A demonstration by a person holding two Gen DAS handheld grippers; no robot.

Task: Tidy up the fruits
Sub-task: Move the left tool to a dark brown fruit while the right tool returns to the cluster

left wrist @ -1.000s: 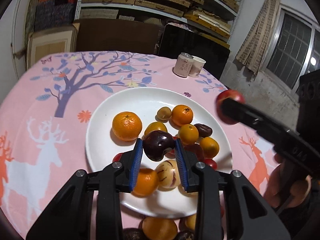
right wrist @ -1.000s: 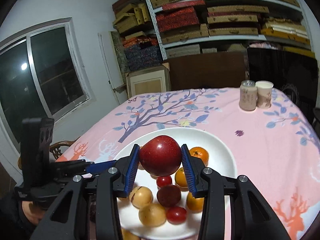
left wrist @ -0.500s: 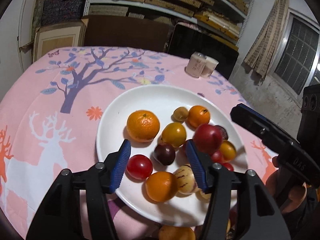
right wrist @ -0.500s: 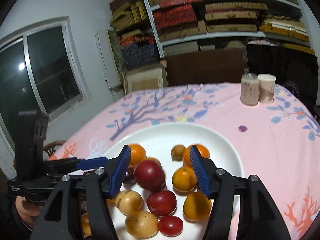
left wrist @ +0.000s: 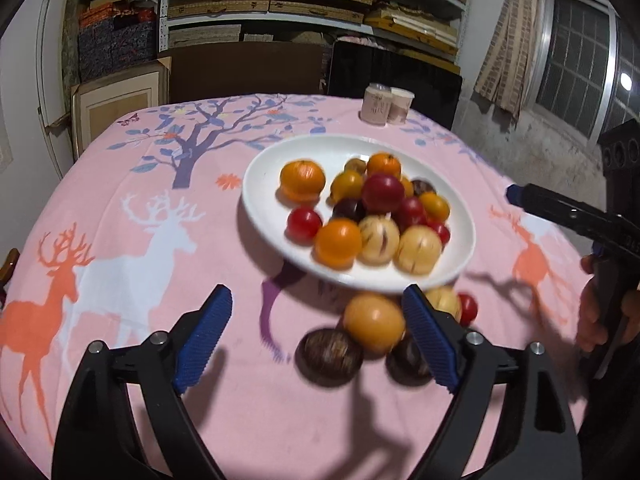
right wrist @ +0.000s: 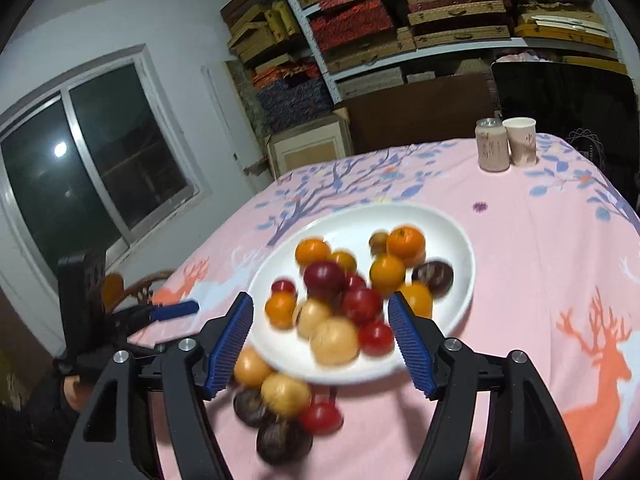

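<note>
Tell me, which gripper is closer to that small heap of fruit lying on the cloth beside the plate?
Left. The left gripper hangs open right over the loose fruit heap, one of its fingers beside it. The right gripper is open over the plate.

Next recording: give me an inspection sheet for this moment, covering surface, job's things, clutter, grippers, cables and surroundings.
Surface: pink tablecloth with deer and tree print.
Job's things: white plate piled with mixed fruit; loose fruits on the cloth by its near rim.
Clutter: can and paper cup at the far edge.
Grippers: left gripper and right gripper open, jaws just opened, holding nothing.
Cables: nothing seen.
Surroundings: shelves of boxes, window.
</note>
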